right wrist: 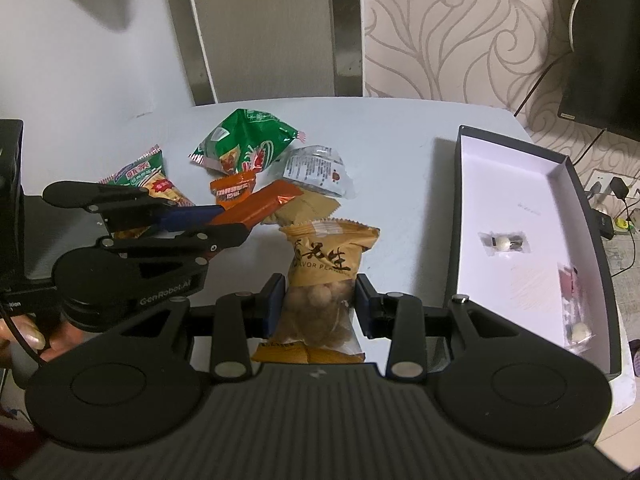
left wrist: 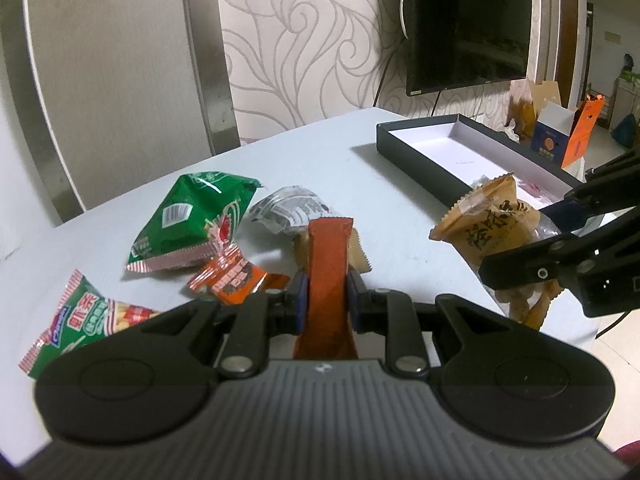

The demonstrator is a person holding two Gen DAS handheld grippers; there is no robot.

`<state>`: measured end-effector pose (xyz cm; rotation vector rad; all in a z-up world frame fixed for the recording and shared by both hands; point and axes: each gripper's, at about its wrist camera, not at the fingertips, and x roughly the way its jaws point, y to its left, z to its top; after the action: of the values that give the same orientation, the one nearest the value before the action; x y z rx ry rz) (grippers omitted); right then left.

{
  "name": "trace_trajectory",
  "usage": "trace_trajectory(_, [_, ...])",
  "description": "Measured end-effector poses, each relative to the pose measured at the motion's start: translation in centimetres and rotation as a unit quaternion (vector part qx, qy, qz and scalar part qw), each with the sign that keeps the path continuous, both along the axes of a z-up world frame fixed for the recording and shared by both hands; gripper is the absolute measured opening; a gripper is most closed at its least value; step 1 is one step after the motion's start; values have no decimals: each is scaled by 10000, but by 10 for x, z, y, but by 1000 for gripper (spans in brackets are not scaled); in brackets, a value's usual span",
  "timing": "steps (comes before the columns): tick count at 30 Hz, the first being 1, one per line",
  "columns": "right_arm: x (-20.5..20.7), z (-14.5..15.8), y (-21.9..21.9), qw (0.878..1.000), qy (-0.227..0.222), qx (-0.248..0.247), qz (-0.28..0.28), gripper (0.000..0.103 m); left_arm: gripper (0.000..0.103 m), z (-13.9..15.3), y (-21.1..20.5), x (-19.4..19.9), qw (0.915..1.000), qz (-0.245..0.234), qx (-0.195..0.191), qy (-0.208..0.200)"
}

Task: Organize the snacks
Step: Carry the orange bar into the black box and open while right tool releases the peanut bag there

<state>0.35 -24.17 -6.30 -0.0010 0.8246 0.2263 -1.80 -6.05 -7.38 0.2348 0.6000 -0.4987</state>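
Note:
My left gripper (left wrist: 327, 295) is shut on a long orange-red snack bar (left wrist: 328, 268), held above the table; it also shows in the right wrist view (right wrist: 256, 208). My right gripper (right wrist: 320, 300) is shut on a tan peanut bag (right wrist: 324, 276), seen at the right of the left wrist view (left wrist: 492, 232). Loose snacks lie on the pale table (right wrist: 392, 152): a big green bag (right wrist: 244, 144), a green-red packet (right wrist: 144, 180), a small orange packet (right wrist: 232, 190), a grey-white packet (right wrist: 316, 170), a tan packet (right wrist: 308, 208). A dark open box (right wrist: 464, 216) with a white floor sits to the right.
Three small clear packets (right wrist: 504, 242) lie inside the box. A TV (left wrist: 468, 24) hangs on the patterned wall behind the table. Cardboard boxes (left wrist: 560, 136) stand beyond the table's far right. Cables and a socket (right wrist: 612, 196) lie right of the box.

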Motion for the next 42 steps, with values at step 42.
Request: trace_trajectory(42, [11,-4,-148,9928,1,-219,-1175,43,24,13,-172,59,9946,-988,-174,-253])
